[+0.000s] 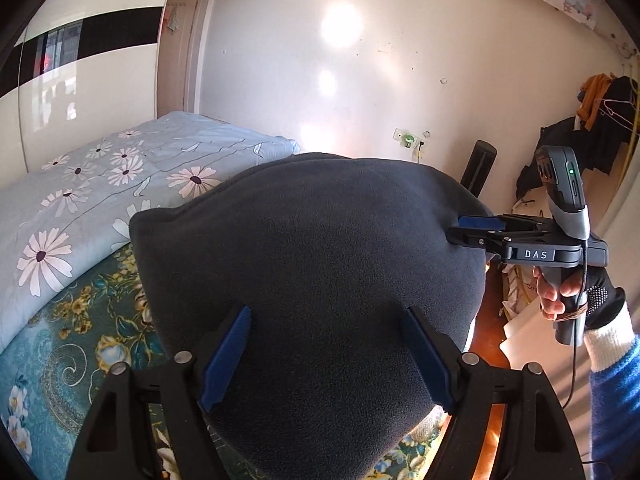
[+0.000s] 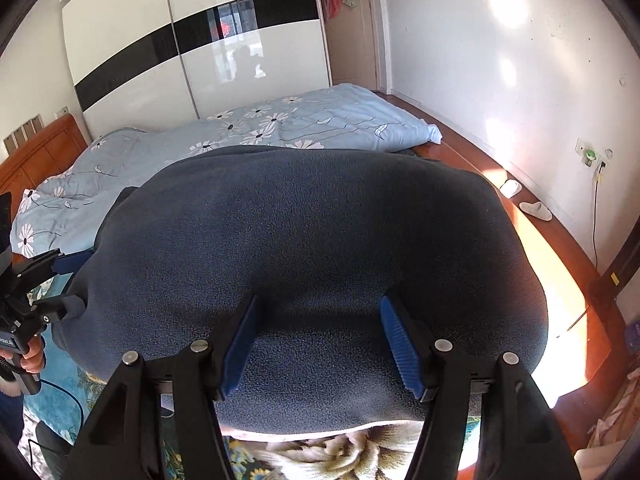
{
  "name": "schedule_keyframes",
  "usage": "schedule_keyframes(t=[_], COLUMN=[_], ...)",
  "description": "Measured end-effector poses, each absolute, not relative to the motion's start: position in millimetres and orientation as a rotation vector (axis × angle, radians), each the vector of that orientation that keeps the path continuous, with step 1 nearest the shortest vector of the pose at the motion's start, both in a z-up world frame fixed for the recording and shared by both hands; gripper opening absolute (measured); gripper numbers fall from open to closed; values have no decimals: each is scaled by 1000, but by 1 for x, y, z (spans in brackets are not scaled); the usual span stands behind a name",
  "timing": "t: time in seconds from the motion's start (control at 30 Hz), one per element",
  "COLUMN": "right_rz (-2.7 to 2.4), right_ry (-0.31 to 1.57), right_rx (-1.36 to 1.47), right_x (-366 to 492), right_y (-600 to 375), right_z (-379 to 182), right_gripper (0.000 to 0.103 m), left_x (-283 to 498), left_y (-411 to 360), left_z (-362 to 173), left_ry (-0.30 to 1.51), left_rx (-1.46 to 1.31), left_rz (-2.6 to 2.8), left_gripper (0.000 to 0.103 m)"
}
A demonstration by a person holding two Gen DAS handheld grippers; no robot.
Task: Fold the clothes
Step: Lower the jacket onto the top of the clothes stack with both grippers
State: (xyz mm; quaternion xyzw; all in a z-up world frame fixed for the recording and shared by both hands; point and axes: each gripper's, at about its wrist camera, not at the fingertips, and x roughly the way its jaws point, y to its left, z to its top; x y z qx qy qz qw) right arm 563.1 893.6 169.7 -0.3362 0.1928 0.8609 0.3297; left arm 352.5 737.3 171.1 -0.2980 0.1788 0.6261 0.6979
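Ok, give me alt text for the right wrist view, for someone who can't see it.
A dark navy fleece garment fills the frame, draped between the spread blue fingers of the right gripper, above a bed with a pale blue daisy-print quilt. At the left edge the left gripper meets the fleece's side; a white wardrobe with a black band stands behind.

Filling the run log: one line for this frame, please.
stage: mid-fold | left gripper: open, astride dark fleece garment | right gripper: open, same garment | surface: bed, floral quilt beside
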Motion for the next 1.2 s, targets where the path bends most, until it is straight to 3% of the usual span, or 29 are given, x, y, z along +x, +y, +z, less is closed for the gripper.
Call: schedule_keyframes(t=[0.87,1.07,1.2], right_rz=[2259,2211,2223], right_ry=[437,440,473], right_rx=[-848,-850,-849], right_x=[576,575,573], right_y=[835,795,774], right_z=[210,198,183], right_gripper=[64,64,76], left_x=[352,365,372], left_y=[687,661,646], left_z=[205,198,185], left_ry=[355,361,354], left_rx=[-634,-599,-607], left_rz=[1413,1440,1441], left_gripper=[81,98,103])
